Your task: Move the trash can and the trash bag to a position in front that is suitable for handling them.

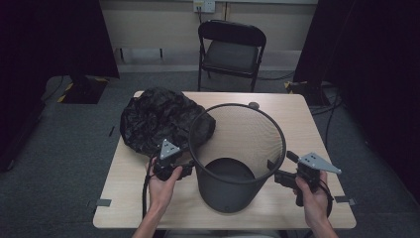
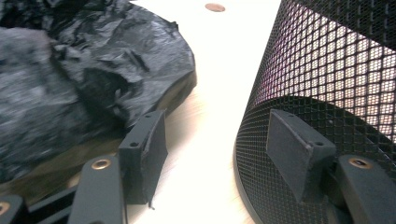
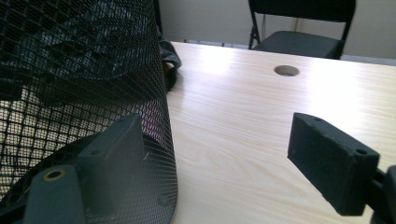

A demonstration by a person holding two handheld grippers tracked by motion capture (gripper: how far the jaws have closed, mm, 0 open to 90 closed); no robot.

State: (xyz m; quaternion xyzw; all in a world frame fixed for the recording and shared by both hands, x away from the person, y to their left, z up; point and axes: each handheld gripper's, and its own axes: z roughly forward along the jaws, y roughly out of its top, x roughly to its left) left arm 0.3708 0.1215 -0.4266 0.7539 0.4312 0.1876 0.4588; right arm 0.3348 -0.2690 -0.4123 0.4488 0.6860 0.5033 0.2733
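Holding: you have a two-jaw gripper in each hand, one on either side of the black wire-mesh waste bin.
Bin: it stands upright on the pale wooden table, close to the near edge and about midway between the left and right edges.
Left gripper: you hold it at the bin's left wall, low down. In the left gripper view one jaw lies inside the mesh and the other outside, over bare table, so the wall runs between them. Its jaws stand partly open with a clear gap to the outer pad; you are not clamping the wall.
Right gripper: you hold it at the bin's right wall near the rim. In the right gripper view one jaw sits behind the mesh and the other well clear over the table. Its jaws are wide and not pressing.
Bag: the crumpled black plastic bag lies at the far left corner, just beside the bin.
Table hole: a round cable hole sits near the far edge.
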